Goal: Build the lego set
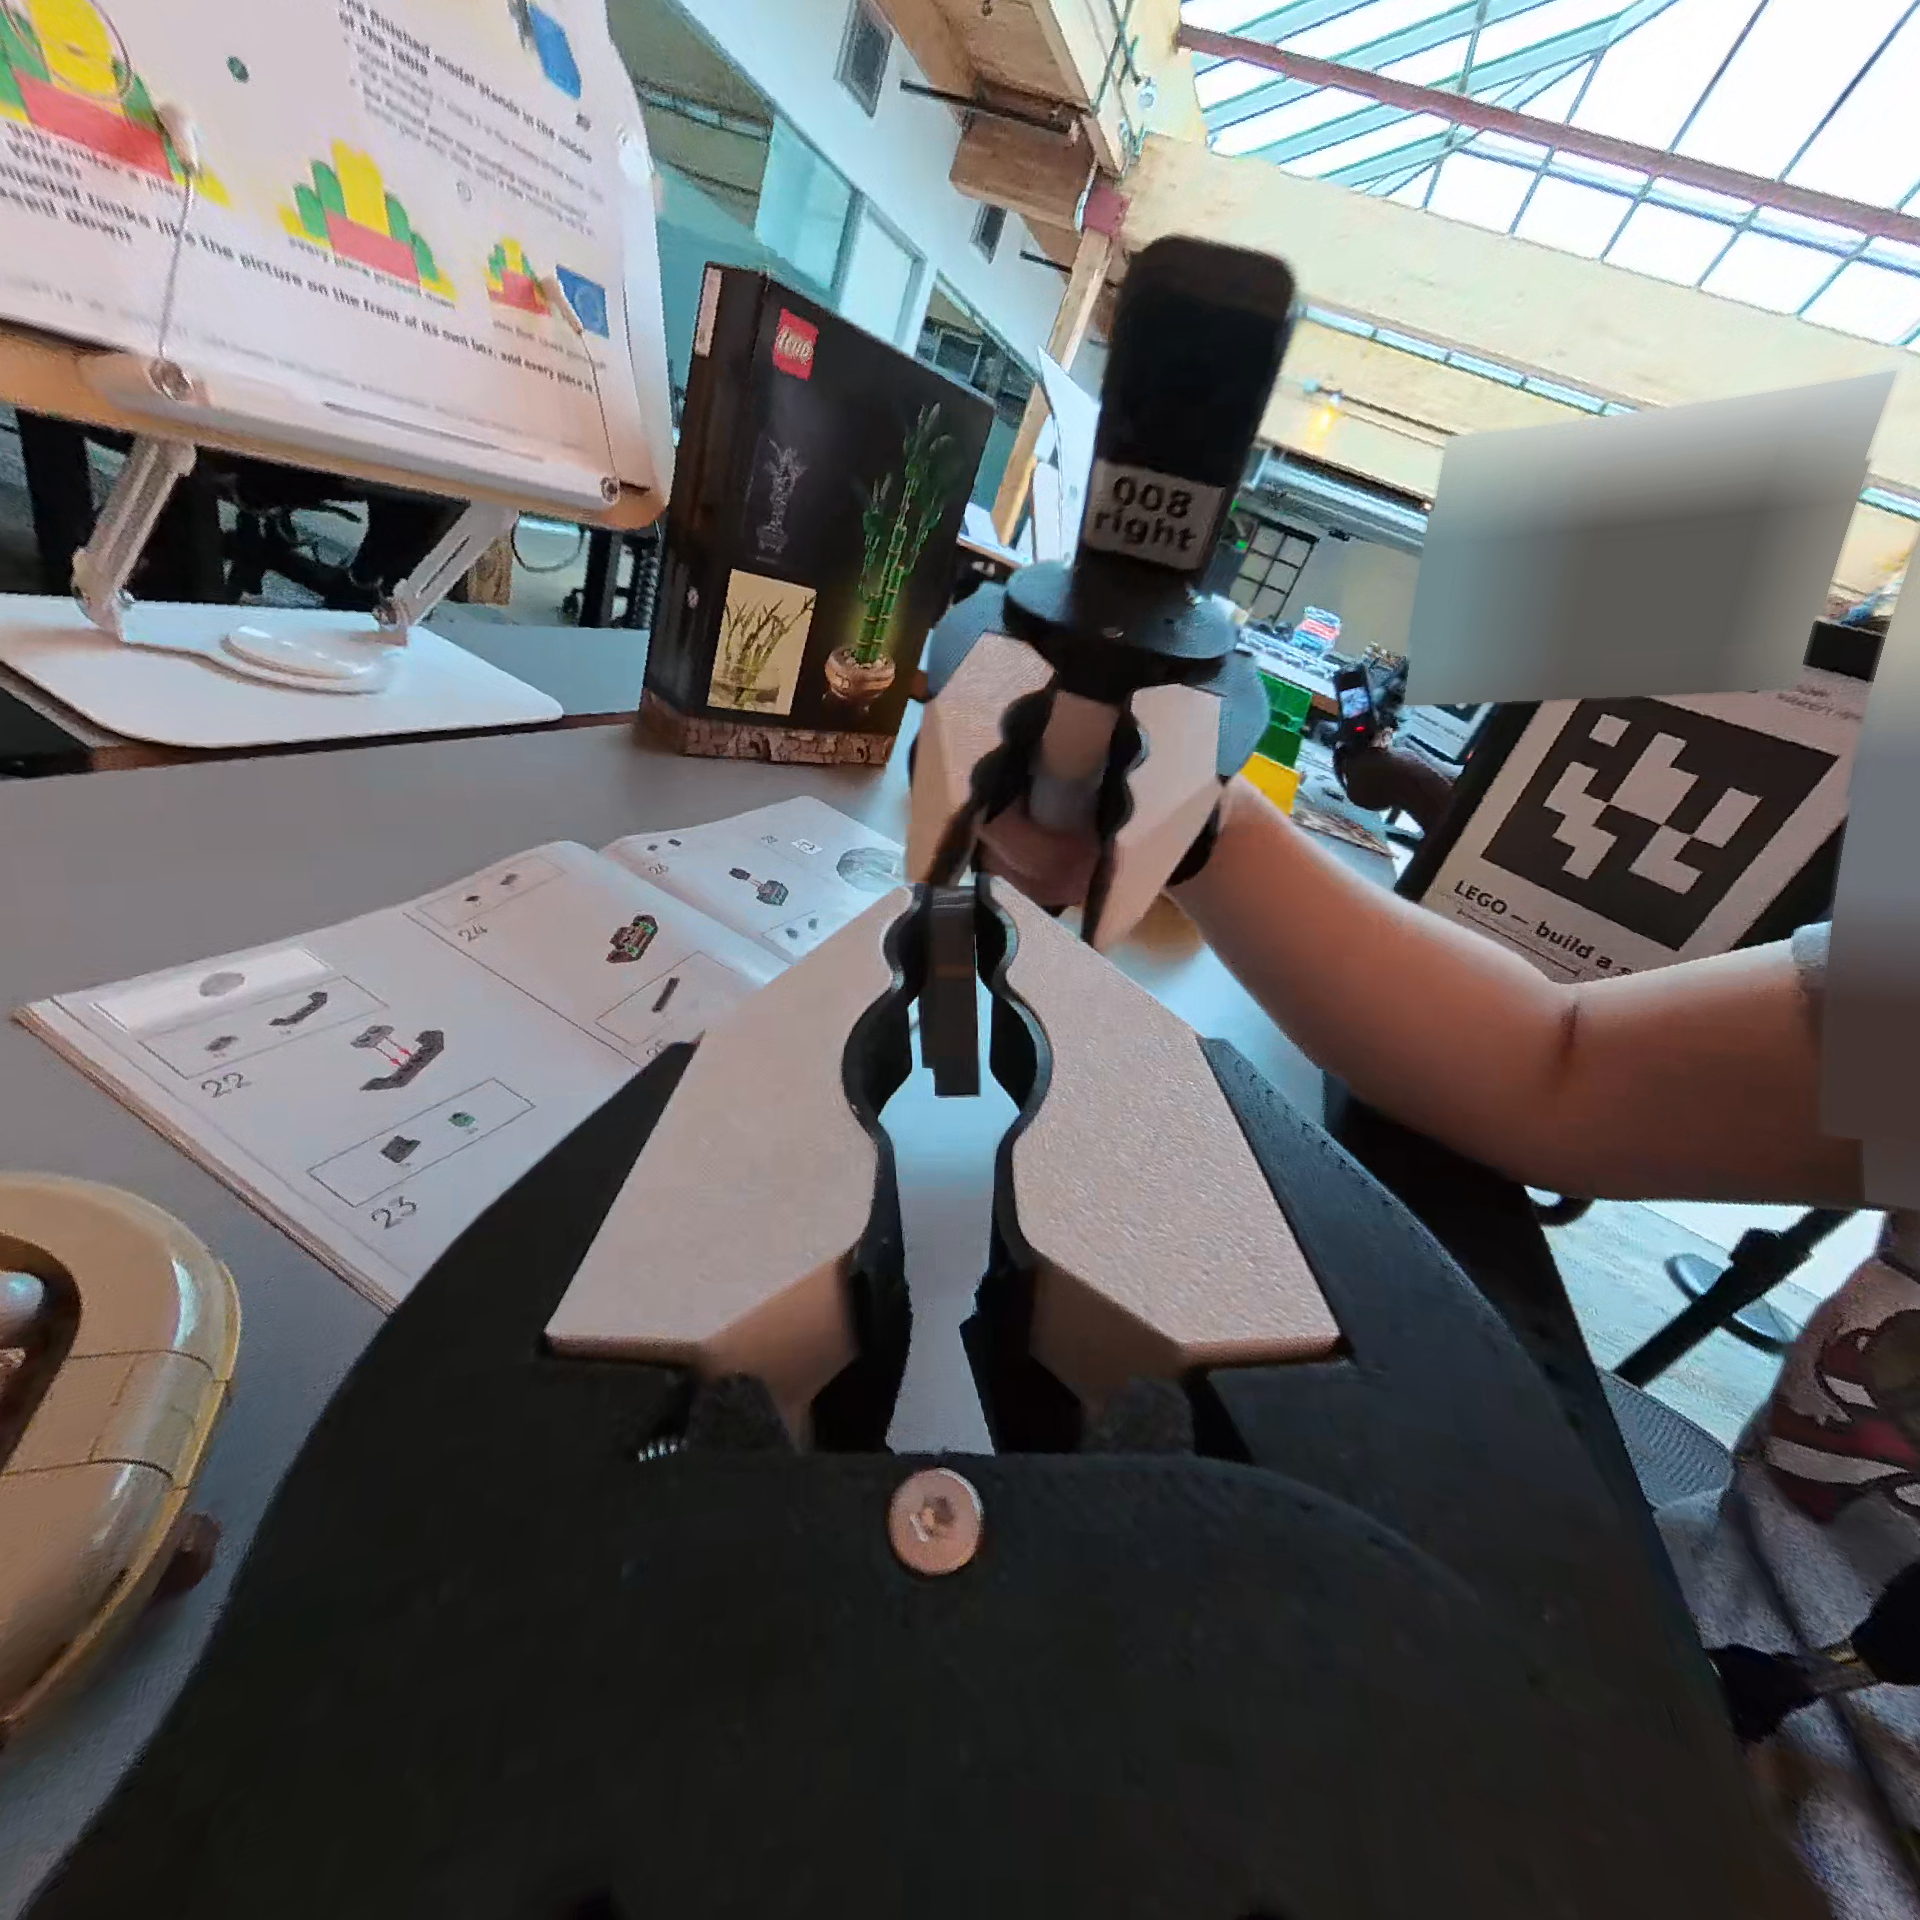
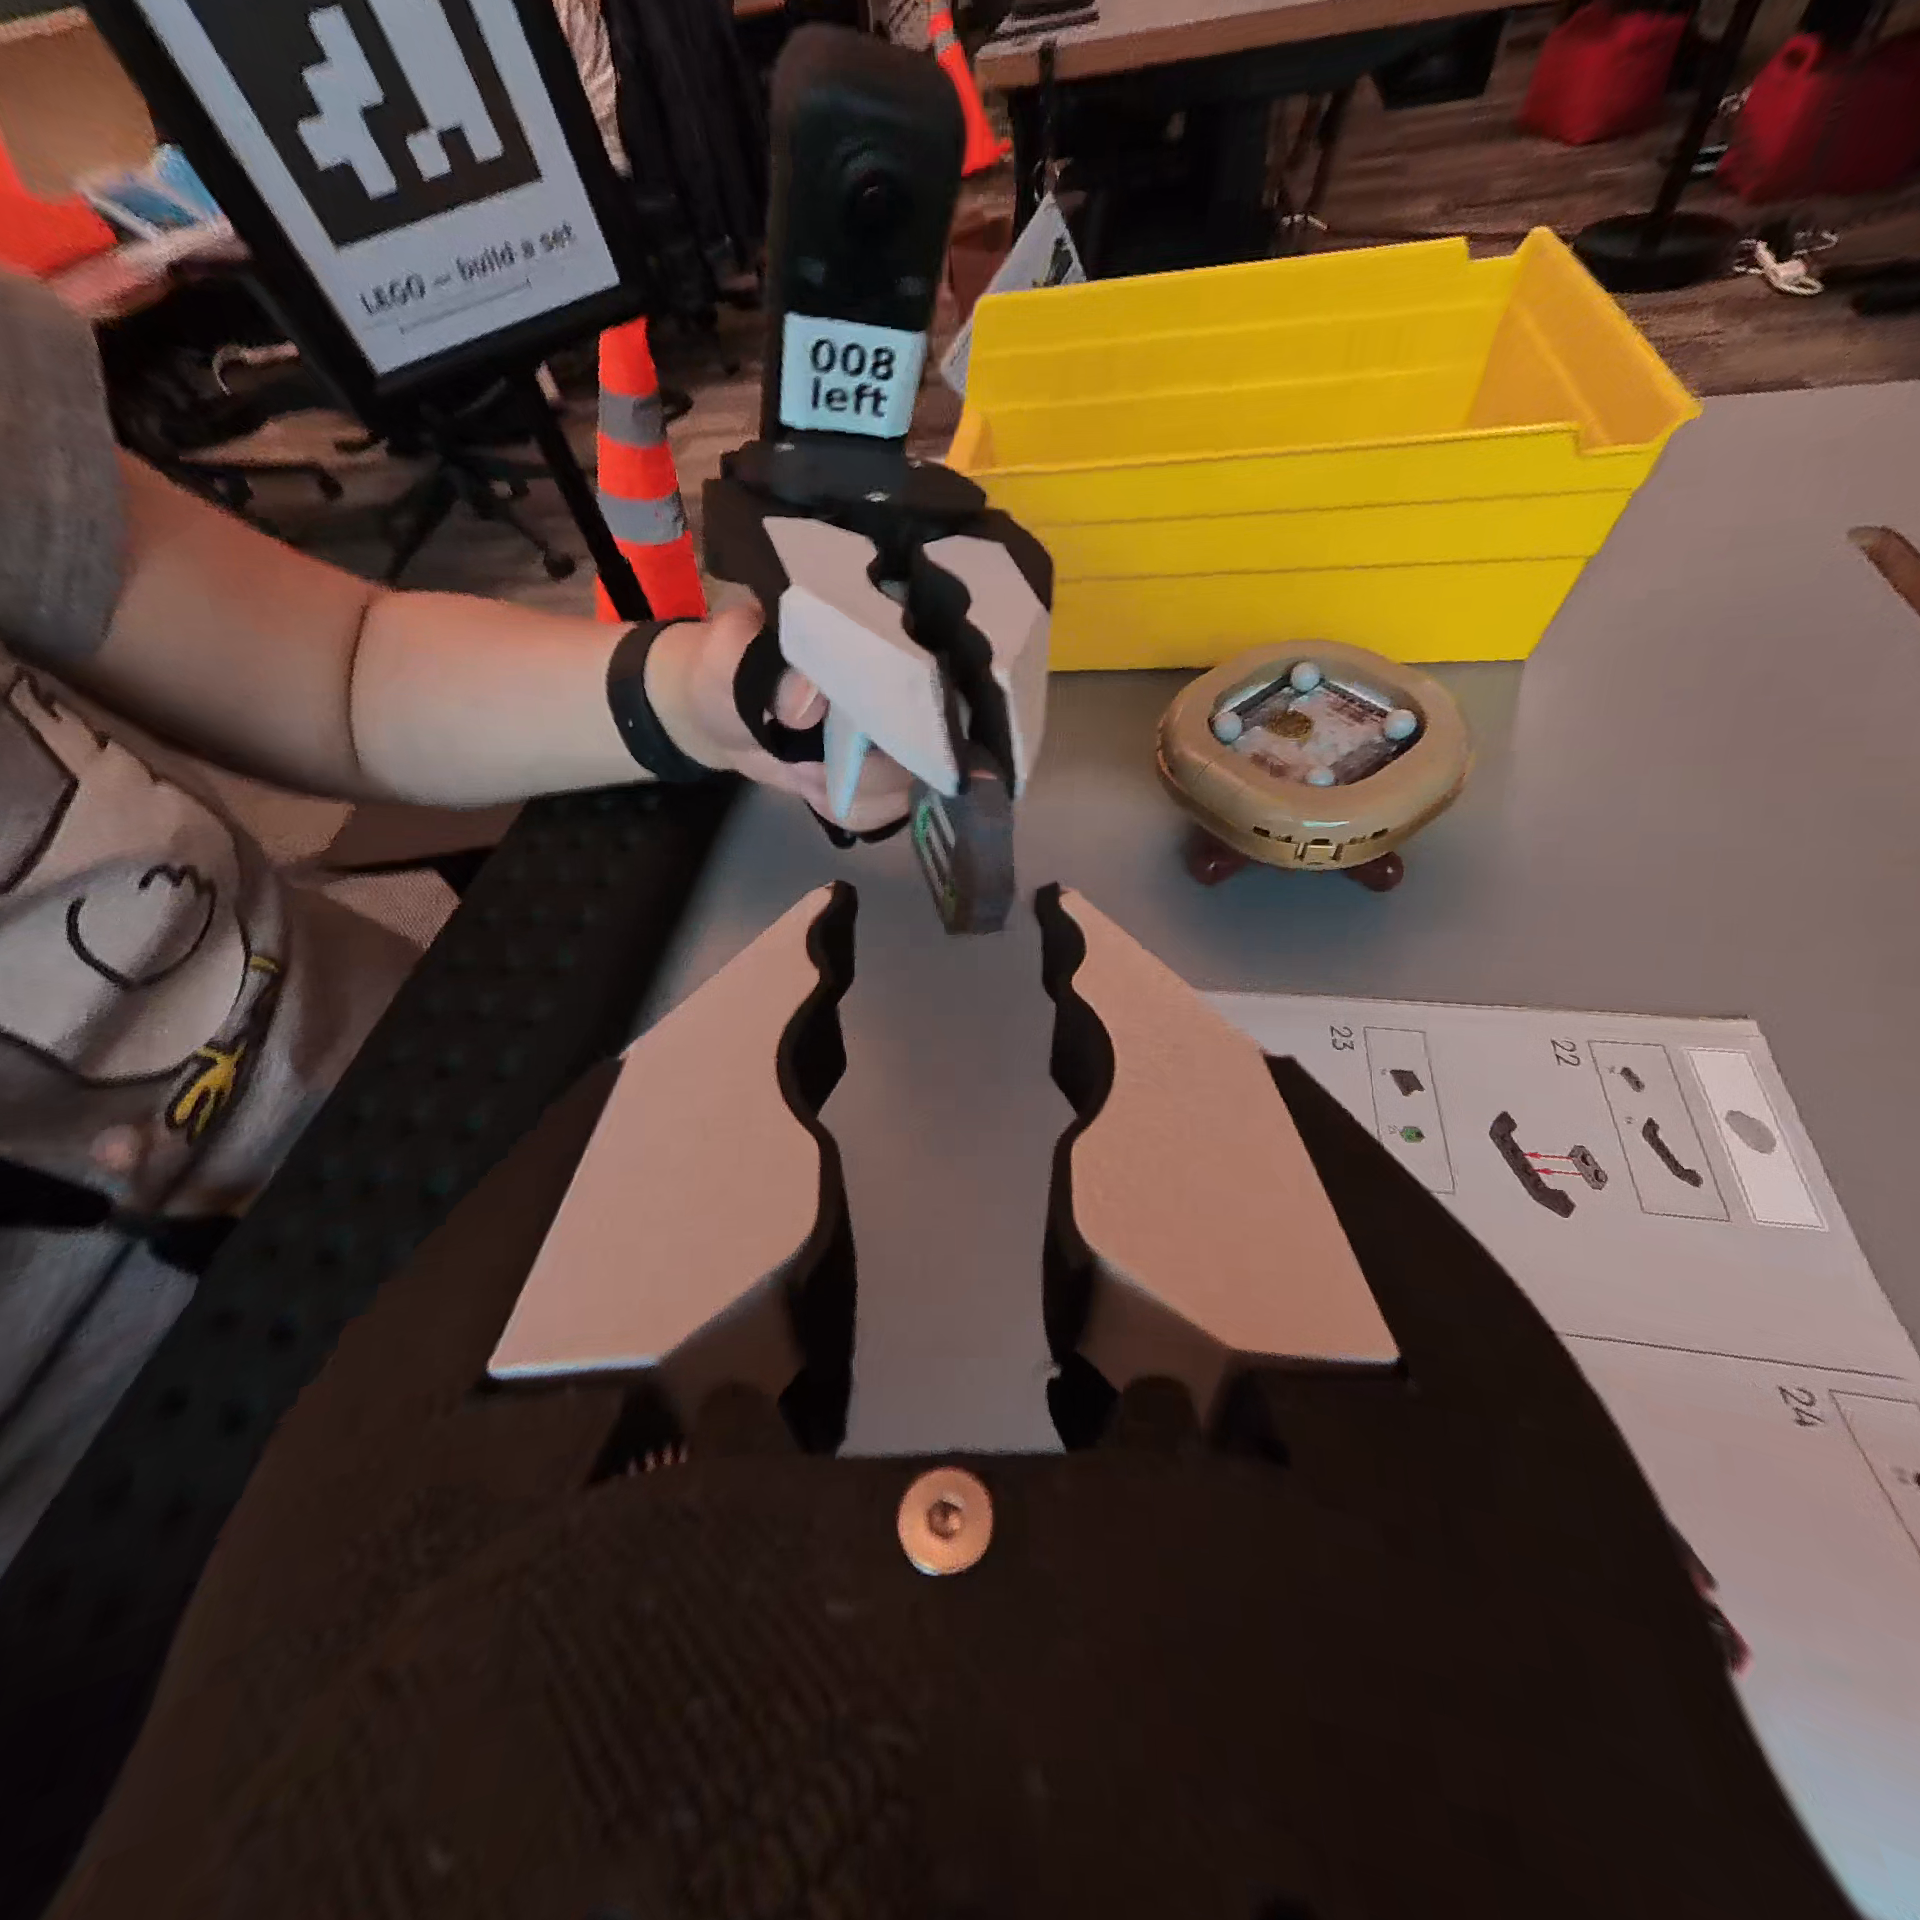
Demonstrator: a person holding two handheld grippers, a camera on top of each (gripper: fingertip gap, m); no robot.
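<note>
The left tool (image 1: pixel 945 904) is clamped on a dark piece (image 1: pixel 951 997), held above the worktop (image 2: pixel 1714 727). The right tool (image 2: pixel 945 894) gapes, empty, tips just beside the piece, perhaps touching. Behind: a tan pot (image 2: pixel 1314 758), yellow bin (image 2: pixel 1309 520), open booklet (image 1: pixel 416 1039).

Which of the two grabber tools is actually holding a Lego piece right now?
The left gripper: its jaws are shut on a small dark Lego piece. The right gripper has its jaws apart with nothing between them.
</note>
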